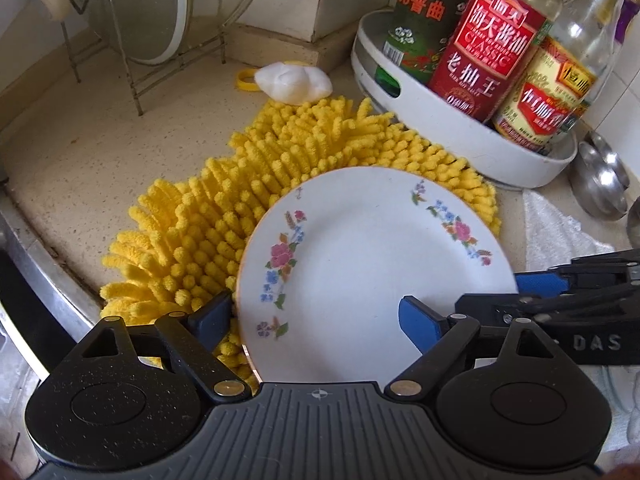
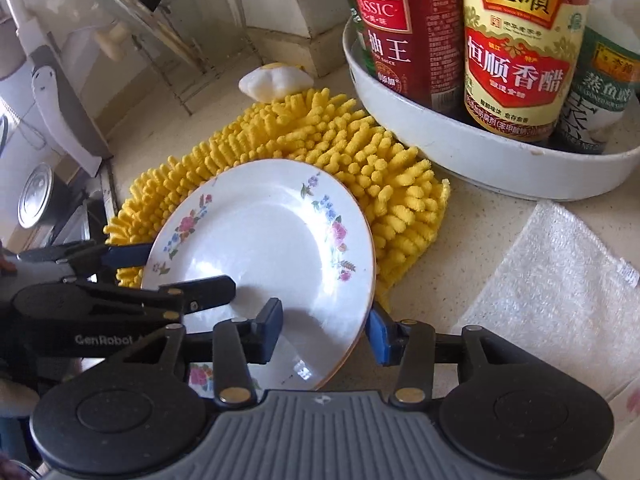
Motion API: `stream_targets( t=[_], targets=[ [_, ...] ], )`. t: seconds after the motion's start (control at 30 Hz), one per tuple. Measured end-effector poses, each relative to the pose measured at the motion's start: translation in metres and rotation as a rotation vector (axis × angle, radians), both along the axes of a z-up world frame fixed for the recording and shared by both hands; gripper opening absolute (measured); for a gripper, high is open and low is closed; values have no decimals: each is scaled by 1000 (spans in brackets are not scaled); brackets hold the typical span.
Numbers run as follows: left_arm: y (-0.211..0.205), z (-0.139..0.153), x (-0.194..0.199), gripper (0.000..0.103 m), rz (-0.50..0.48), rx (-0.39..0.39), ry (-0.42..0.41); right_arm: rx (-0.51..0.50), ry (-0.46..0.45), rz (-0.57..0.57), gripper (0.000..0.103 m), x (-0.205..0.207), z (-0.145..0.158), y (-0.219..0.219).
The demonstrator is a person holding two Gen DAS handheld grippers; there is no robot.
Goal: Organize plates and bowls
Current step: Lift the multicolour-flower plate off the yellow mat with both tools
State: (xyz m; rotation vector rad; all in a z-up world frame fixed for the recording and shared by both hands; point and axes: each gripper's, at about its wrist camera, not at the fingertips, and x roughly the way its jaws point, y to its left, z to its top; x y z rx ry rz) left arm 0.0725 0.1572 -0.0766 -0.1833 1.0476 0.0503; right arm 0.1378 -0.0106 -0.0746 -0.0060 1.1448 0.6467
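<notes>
On the speckled counter (image 1: 100,148) we found the floral plate (image 1: 372,248) lying partly on a yellow chenille mat (image 1: 248,184), its near edge sticking out past the mat toward both cameras. We saw the left gripper (image 1: 316,320) standing wide around the plate's left rim: one finger sat outside the rim over the mat, the other hovered above the plate's face, neither pad pressing on it. We noted the right gripper (image 2: 326,330) at the plate's right rim, one blue pad over the inside surface and the other just outside the edge. The rim sat between them, but we could not tell if the pads were actually touching it; a gap looked visible on both sides.

Behind the mat we logged a white round tray (image 2: 460,148) holding sauce and vinegar bottles (image 2: 520,52). A white cloth (image 2: 560,272) lay right of the plate, and a small white-and-yellow object (image 1: 292,82) sat at the mat's far end. A wire rack (image 1: 120,60) stood at the back left with a lid in it.
</notes>
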Motion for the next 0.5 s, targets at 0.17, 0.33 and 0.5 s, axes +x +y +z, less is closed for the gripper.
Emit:
stream_targets(
  t=[0.17,0.33,0.5],
  targets=[
    [0,-1,-1,91,2,-2,-9,16,-7,-28,56,-4,-1,-1],
    [-3,1,-2,88,-7,11,-18,8,-19,-29,55,-13,1,-1],
    [-5,9,-7,88,-15,7,-36,26,-41,-42,55,-23,8,-9]
  ],
)
